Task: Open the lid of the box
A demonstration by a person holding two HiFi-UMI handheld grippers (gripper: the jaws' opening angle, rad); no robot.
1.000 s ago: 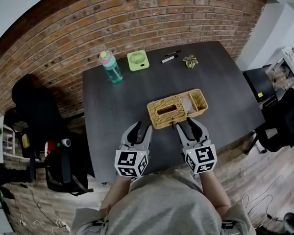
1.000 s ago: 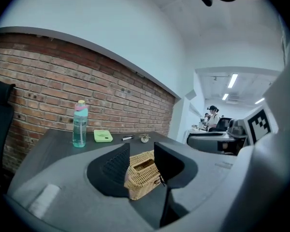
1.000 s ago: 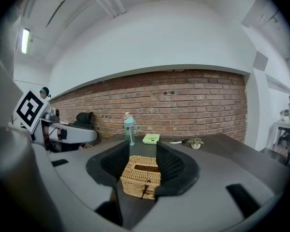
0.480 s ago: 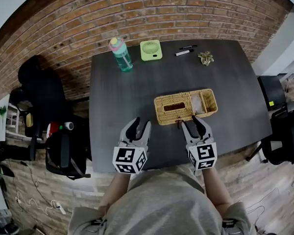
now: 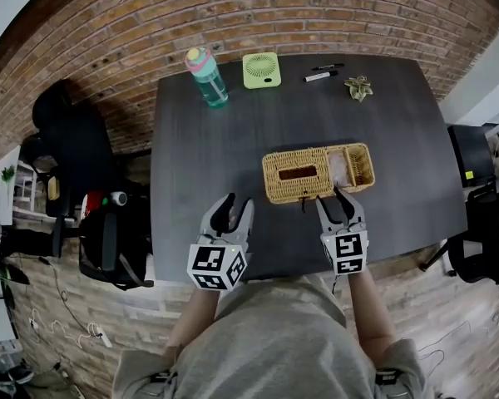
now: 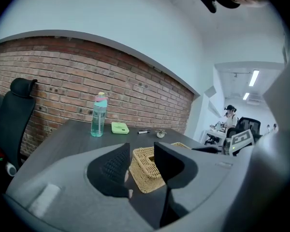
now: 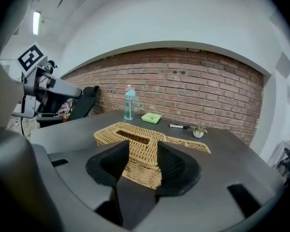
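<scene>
Lid lies closed on the box by the table's front edge; left gripper and right gripper gape empty.

No word, brand or number can be read anywhere; the only signs are black-and-white square markers, printed on the cubes of the left gripper and the right gripper

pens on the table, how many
2. A thin black pen lies at the far edge of the dark table; a white black-capped marker lies just in front of it.
</scene>
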